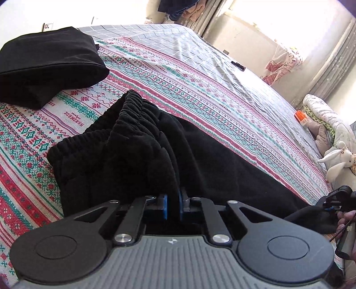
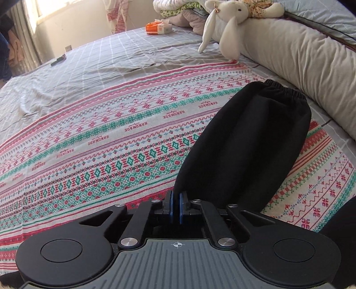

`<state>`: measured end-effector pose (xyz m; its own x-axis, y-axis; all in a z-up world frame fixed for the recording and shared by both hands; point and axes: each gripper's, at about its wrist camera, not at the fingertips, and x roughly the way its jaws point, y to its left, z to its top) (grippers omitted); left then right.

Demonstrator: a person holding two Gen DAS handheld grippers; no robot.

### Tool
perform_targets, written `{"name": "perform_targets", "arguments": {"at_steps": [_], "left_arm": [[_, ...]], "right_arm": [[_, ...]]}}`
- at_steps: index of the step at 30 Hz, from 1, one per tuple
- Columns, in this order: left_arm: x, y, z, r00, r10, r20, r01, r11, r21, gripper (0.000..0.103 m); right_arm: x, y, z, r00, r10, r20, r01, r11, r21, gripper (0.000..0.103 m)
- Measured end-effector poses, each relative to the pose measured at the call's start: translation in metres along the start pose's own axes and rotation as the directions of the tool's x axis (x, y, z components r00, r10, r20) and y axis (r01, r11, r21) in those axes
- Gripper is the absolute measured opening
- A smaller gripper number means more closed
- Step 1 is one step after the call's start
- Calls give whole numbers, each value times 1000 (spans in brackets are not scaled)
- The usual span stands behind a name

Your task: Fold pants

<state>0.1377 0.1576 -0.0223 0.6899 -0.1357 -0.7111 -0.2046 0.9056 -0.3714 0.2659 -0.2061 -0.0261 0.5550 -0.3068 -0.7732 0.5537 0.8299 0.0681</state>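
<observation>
Black pants (image 1: 138, 151) lie on a patterned blanket (image 1: 33, 124) on the bed. Their gathered elastic waistband (image 1: 131, 106) is bunched up ahead of my left gripper (image 1: 173, 204), which is shut on a fold of the black fabric. In the right wrist view a pant leg (image 2: 249, 146) with an elastic cuff (image 2: 284, 89) stretches away from my right gripper (image 2: 175, 206), which is shut on the leg's near edge. The right gripper also shows in the left wrist view (image 1: 338, 200) at the far right.
A folded black garment (image 1: 46, 64) sits at the blanket's far left. A grey checked sheet (image 2: 89, 62) covers the far bed, with a dark remote (image 2: 58, 60) and an orange packet (image 2: 158, 27). A stuffed bunny (image 2: 229, 20) and long pillow (image 2: 300, 64) lie at right.
</observation>
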Motion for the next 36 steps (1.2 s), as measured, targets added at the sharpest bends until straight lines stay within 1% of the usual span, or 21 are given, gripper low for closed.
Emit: {"name": "perform_targets", "arguments": {"at_steps": [2,5,9,15,20,22,24,28,33,36], "left_arm": [[-6,0,4,1000,-14,13,14,1000,11,36],[-13,6,11,999,-49,21,49,999,-8,35],[-18,19,23,995,-102,7,102,994,-37,35],[-27,41,35,984,-174,-25,172,983,-68,34],[-34,64,37,970,-234,-70,226,969,-101,34],[-36,73,36,969,-234,-83,224,968,-109,34],[-39,77,33,972,-217,-92,208,973,-98,34],[-35,80,22,976,-176,-126,169,984,-59,34],[-26,91,15,975,-145,-167,139,989,-46,35],[-28,91,12,976,-106,-191,99,994,-45,34]], "right_arm": [[-18,-9,1,999,19,37,-19,1000,-11,1],[-46,-25,0,995,57,86,-55,998,-27,1],[-88,-52,-11,980,136,142,-132,991,-38,1],[-139,-88,-43,960,228,160,-225,974,-38,1],[-170,-115,-81,944,292,154,-289,957,-41,1],[-177,-120,-97,941,307,141,-302,952,-56,1],[-182,-121,-114,940,315,129,-307,949,-78,1],[-186,-122,-146,947,300,120,-282,949,-142,1],[-177,-129,-174,954,291,68,-277,948,-158,1],[-171,-131,-187,960,276,34,-267,949,-165,1]]}}
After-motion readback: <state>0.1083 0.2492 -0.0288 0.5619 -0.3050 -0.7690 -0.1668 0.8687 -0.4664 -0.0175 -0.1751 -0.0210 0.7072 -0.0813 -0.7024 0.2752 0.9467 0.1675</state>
